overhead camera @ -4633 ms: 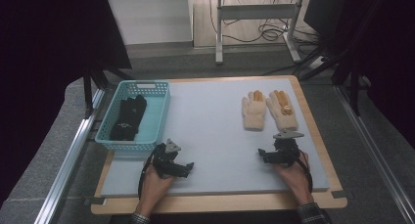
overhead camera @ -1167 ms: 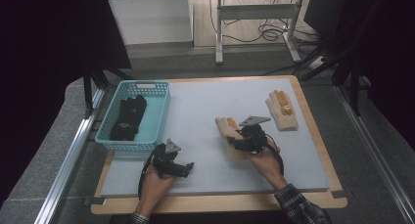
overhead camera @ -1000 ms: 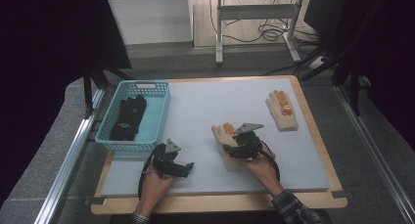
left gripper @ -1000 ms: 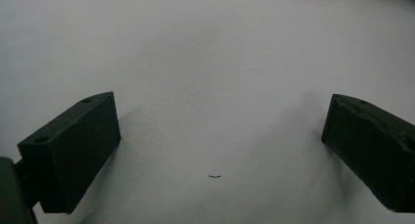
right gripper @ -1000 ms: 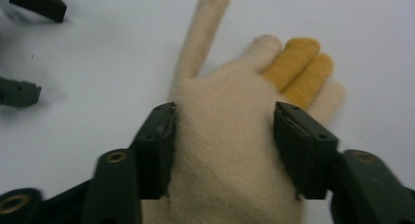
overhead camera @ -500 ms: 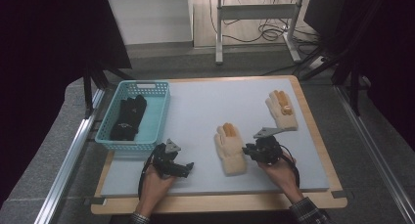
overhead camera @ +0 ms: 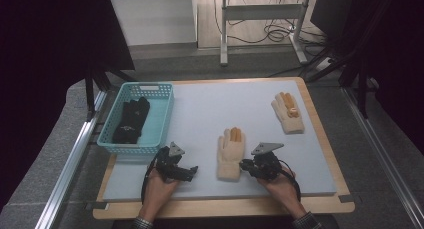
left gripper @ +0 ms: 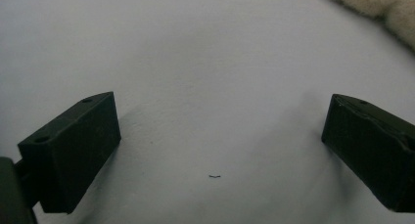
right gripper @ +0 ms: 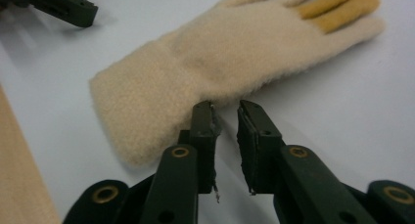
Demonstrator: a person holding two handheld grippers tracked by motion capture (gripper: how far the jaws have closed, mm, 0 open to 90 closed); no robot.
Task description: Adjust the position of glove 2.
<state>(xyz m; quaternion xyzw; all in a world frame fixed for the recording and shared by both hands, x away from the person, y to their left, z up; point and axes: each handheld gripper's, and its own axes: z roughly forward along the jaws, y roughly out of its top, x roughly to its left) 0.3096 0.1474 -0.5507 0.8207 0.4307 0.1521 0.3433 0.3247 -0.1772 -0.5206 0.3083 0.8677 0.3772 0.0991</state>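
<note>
A cream fleece glove with two orange fingers (overhead camera: pixel 231 153) is laid flat on the pale grey mat (overhead camera: pixel 210 109), near the middle of the near half, its cuff pointed toward the near edge and its fingers toward the far side. Just to the right of its cuff the right gripper (overhead camera: pixel 246 166) is held low over the mat; in the right gripper view its black jaws are seen drawn nearly together, with only a narrow gap and nothing between them, their tips just beside the glove's edge (right gripper: pixel 230 57), and they have just been closing. To the left of the glove, the left gripper (overhead camera: pixel 192 171) is rested on the mat with its jaws set wide apart over bare surface. A second cream glove with orange fingers (overhead camera: pixel 288 112) is laid well apart at the far right of the mat. At the far left a light blue plastic basket (overhead camera: pixel 162 119) is set, and a pair of black gloves (overhead camera: pixel 131 120) is held inside it.
</note>
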